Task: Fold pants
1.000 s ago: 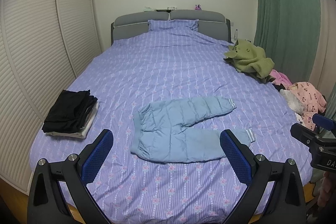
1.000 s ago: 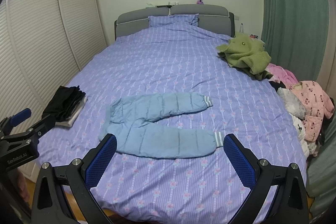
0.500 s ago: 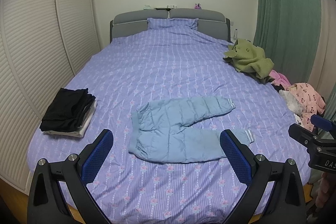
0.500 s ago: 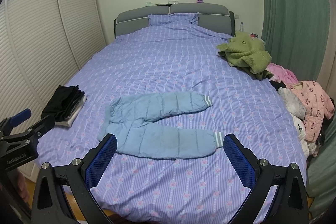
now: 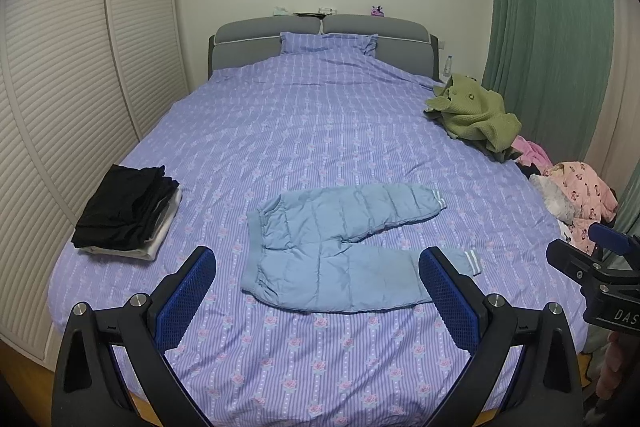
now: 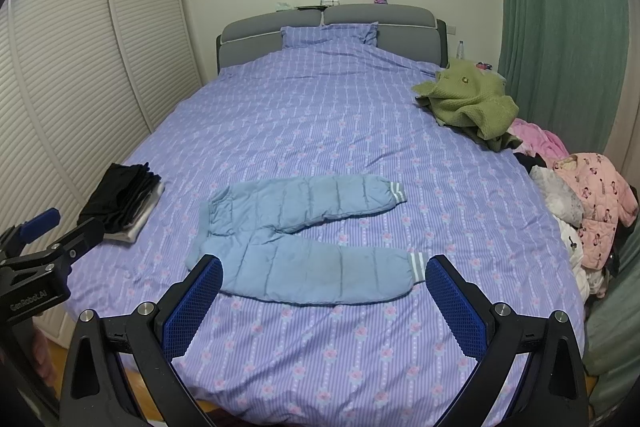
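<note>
The left gripper (image 5: 316, 291) hung above the near edge of the bed (image 5: 320, 131), its blue-padded fingers (image 5: 186, 297) spread wide with nothing between them. The right gripper (image 6: 324, 297) hung the same way beside it, jaws parted and empty, its body showing at the right rim of the left wrist view. Both were level and aimed along the bed toward the grey headboard (image 5: 320, 31).

Just ahead of both grippers lay the light blue padded pants (image 5: 340, 247), flat and unfolded on the purple bedspread. Their long axis ran crosswise to the fingers: waistband toward the left, striped cuffs toward the right. The legs were splayed, the farther one angled up and away, the nearer one lying almost straight across.

Beyond the pants the bedspread ran bare up to the pillow (image 5: 328, 43). To the left, near the bed's edge, sat a stack of folded dark clothes (image 5: 128, 211), close to louvred wardrobe doors (image 5: 60, 87). To the right, a green sweater (image 5: 476, 115) and a heap of pink clothes (image 5: 576, 195) crowded that edge, beside a green curtain (image 5: 552, 27).
</note>
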